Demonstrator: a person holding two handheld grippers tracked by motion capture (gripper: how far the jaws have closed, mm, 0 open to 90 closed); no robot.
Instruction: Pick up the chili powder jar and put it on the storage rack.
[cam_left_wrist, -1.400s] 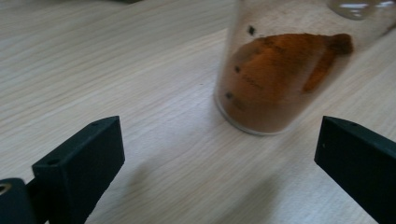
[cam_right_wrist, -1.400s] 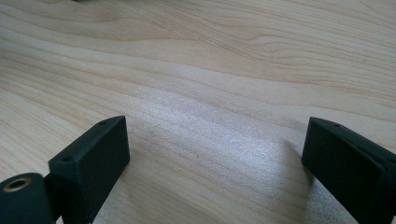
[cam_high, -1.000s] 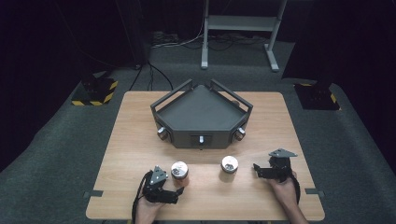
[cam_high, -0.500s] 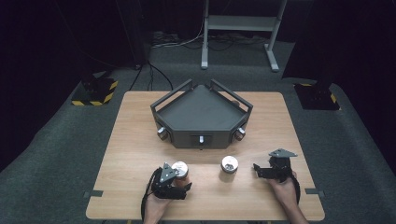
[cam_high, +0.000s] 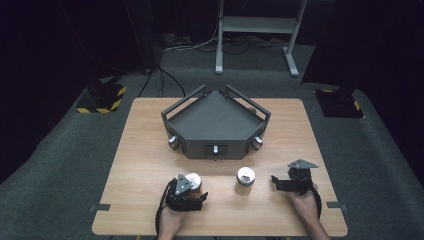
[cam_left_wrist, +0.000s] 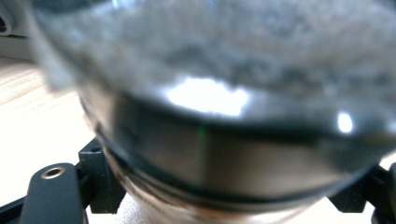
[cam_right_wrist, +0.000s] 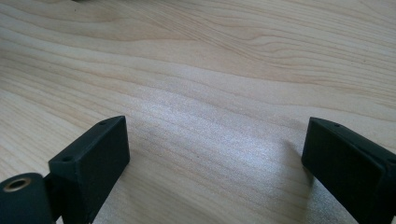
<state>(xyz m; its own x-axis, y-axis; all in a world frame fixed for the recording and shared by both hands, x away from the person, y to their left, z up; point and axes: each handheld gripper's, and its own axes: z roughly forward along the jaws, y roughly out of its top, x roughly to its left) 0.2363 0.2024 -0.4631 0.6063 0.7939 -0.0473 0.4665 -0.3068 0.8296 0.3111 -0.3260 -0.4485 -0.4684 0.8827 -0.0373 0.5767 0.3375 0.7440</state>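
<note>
Wooden table (cam_high: 150, 165): left claw (cam_high: 192, 186) closing around unlabelled metal cylinder (cam_left_wrist: 224, 116); right claw (cam_right_wrist: 215, 172) open.

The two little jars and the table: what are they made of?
Jars: probably metal, shiny silver-grey; the left gripper view shows bright glints on one, though it is blurred. Table: wood or wood-look board, pale and matt, with clear grain lines.

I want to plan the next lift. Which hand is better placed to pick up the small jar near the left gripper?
Left. The left gripper has its jaws around the jar and has just been closing them on it. The right gripper stands apart over bare table, jaws open.
</note>
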